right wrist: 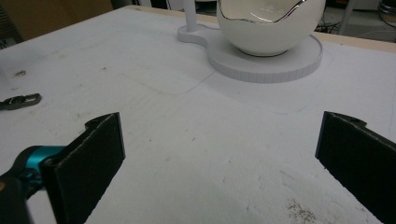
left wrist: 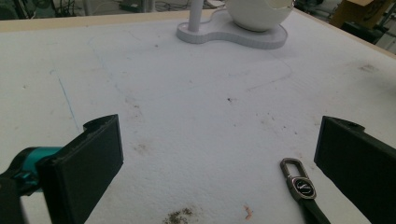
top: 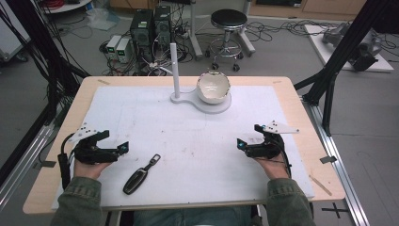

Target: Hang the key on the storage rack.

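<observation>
Resting low over the near part of the surface [top: 291, 94], the two grippers are held one in each hand, well apart from each other. The left gripper [top: 123, 147] is seen at the near left in the high view, the right gripper [top: 241, 143] at the near right; the jaws of both are spread wide and nothing is held between them, as is shown plainly in each gripper view.

A white mat [top: 188, 141] is laid over most of the surface. A dark key fob [top: 136, 180] with a metal clip is seen lying flat on the mat, just to the right of the left gripper and near the front edge. In the left gripper view its clip end [left wrist: 299, 183] is found close beside the right-hand jaw, not touching it. In the right gripper view the clip [right wrist: 18, 101] is seen far off at the left.

At the far middle of the mat a white stand [top: 207, 104] is placed, with an upright post [top: 174, 66] on its left part and a white bowl [top: 213, 87] with a jagged rim seated on its round right part.
</observation>
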